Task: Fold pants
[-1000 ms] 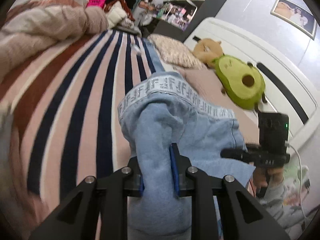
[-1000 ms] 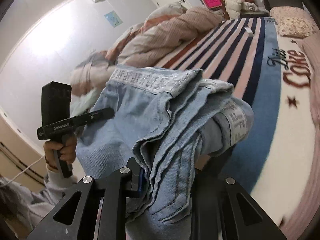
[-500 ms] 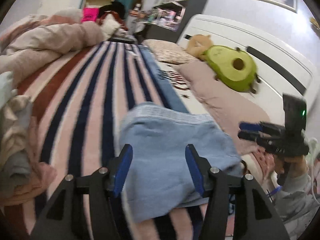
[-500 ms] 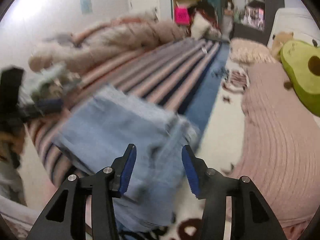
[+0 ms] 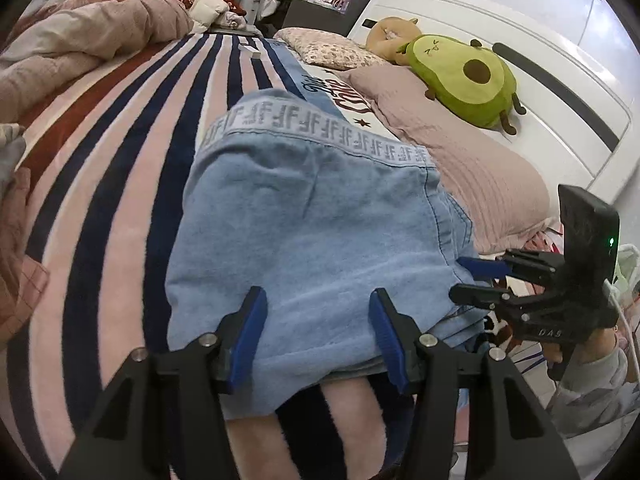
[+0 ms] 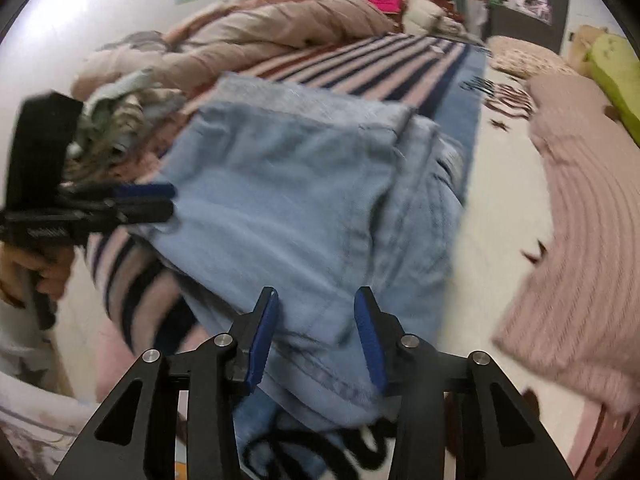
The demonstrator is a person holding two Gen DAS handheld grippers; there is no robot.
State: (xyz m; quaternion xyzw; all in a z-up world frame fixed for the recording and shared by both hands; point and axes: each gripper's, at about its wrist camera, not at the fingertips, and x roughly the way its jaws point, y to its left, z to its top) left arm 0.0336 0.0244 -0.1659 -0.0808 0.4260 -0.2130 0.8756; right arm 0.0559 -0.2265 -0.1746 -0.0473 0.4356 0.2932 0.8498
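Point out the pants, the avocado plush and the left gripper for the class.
pants [image 5: 320, 240]: left wrist view, middle of the folded denim.
avocado plush [image 5: 460, 76]: left wrist view, green body.
left gripper [image 5: 318, 336]: left wrist view, between its open fingertips.

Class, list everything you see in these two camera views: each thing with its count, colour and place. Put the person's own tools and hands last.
pants: one, light blue, folded on the blanket
striped blanket: one, pink, navy and brown, covering the bed
comforter: one, dusty pink, bunched at the far left
avocado plush: one, green, by the headboard
tan plush: one, behind the avocado
floral pillow: one, far end
headboard: one, white
left tool: one, black with blue pads, open over the pants
right tool: one, same colours, open
hand: one, gripping the left tool's handle
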